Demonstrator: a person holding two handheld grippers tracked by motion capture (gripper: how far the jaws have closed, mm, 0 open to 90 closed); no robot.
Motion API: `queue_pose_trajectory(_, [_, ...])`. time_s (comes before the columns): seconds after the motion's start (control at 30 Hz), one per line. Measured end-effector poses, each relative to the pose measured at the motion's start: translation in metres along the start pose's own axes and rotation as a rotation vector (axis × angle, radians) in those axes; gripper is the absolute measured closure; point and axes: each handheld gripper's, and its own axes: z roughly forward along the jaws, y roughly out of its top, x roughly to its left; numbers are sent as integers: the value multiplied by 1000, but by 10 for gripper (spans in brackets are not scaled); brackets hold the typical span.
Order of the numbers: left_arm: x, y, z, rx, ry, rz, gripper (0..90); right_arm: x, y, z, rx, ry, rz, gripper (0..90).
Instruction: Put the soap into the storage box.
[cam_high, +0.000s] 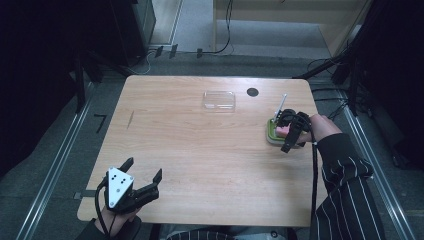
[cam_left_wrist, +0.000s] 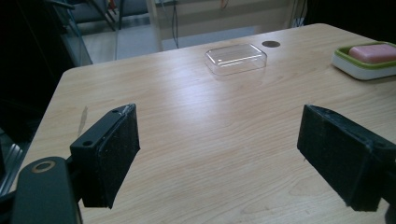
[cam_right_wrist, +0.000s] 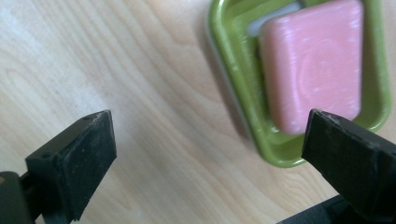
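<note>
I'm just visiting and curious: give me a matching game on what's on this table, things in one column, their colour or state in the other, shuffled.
Things:
1. soap bar
2. soap dish
3. lid
4. left claw

Descriptions:
A. clear, lying alone at the table's far side
B. pink, resting in the dish
C. open, holding nothing, near the table's front edge
D. green rim, at the table's right edge

Pairs: 1-B, 2-D, 3-A, 4-C

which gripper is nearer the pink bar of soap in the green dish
Right. The right gripper hangs open just above the pink soap bar in its green dish; the left gripper sits open at the table's near left corner, far away.
</note>
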Motion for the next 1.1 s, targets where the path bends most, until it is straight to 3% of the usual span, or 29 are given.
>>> queue_pose_trajectory(0.33, [-3, 2, 5, -4, -19, 8, 134, 22, -6, 5, 30, 3, -9, 33])
queue_pose_trajectory(0.77, [-4, 3, 7, -5, -27, 14, 134, 49, -11, 15, 33, 6, 4, 36])
queue_pose_trajectory(1.1, [-5, 4, 9, -5, -37, 16, 134, 77, -15, 23, 36, 6, -10, 41])
